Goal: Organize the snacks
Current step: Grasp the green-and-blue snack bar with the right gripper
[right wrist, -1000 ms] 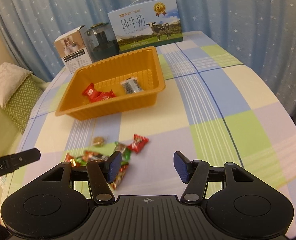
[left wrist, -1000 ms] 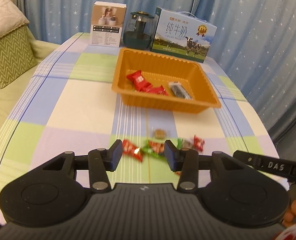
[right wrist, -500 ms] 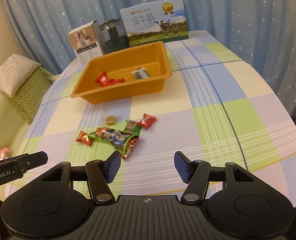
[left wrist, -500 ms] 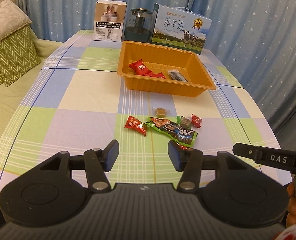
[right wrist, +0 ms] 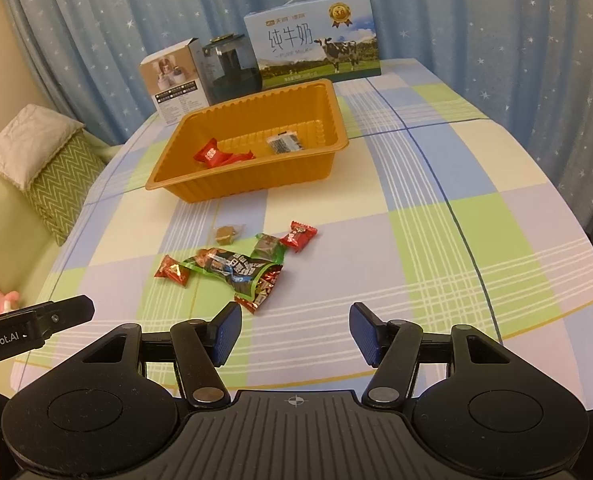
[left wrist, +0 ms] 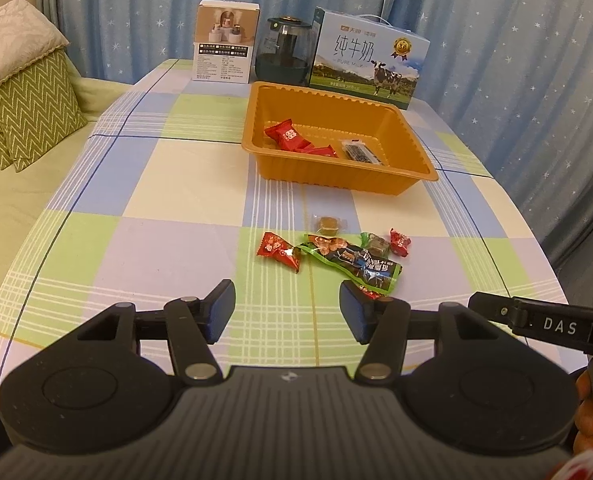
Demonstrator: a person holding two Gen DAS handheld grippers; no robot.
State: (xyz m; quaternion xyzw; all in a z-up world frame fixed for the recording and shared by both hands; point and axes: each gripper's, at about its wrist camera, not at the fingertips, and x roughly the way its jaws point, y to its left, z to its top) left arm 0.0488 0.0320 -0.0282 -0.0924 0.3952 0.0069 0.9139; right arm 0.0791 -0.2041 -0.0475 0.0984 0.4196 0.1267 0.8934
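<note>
In the left wrist view, the left gripper (left wrist: 286, 308) fills the bottom of the frame. Its jaws have just been opening and now stand apart with nothing between them, only bare checked cloth. The loose snacks lie in a cluster at centre frame on the checked-cloth surface (left wrist: 168, 184): a red foil candy (left wrist: 277, 249) on the left, a long green foil packet (left wrist: 352, 261) beside it, a small brown candy in clear wrap (left wrist: 328, 223) above, and a small red candy (left wrist: 400, 241) at the right. The orange ribbed plastic tray (left wrist: 414, 148), above centre, already holds red wrappers and a dark packet.

The next pick, I judge, is best made on an outlier such as the red foil candy: come down over its body with the jaws straddling it, close on the wrapper's bulk, not its twisted tail, and lift clear of the tray's rim before releasing. A further red wrapper is half hidden behind the left gripper's right-hand jaw.

In the right wrist view, the right gripper (right wrist: 295, 332) sits at the bottom, its jaws apart and empty. The cluster lies left of centre. Here a red-and-silver wrapper (right wrist: 262, 290) pokes out from under the green packet's lower end, so lifting the packet first would free it. The tray's near wall hides part of its floor, and print on the wrappers is unreadable.
</note>
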